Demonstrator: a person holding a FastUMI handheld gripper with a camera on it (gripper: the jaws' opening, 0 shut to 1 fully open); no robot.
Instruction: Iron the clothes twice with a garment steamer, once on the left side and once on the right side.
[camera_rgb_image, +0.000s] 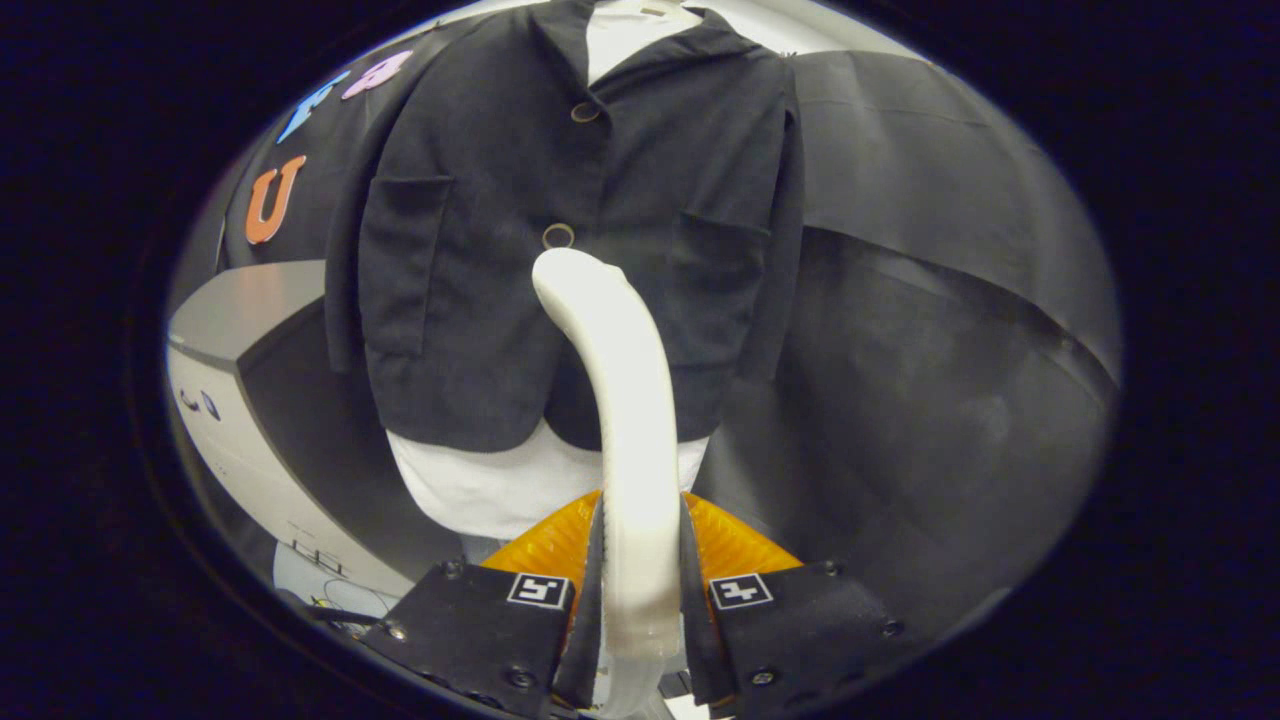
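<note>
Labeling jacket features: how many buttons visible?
2. One button sits below the collar; the other is just above the steamer tip. Steamer may hide more.

Gripper (640, 560) fingers clamped both sides on steamer (625, 400), pointing fwd.

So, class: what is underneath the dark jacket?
A white garment shows below the dark jacket hem and at its collar; the rest is covered. The gripper holds the steamer in front.

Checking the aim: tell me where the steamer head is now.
Gripper view: the garment steamer, clamped in the gripper, has its head just below the dark jacket's lower button.
</note>
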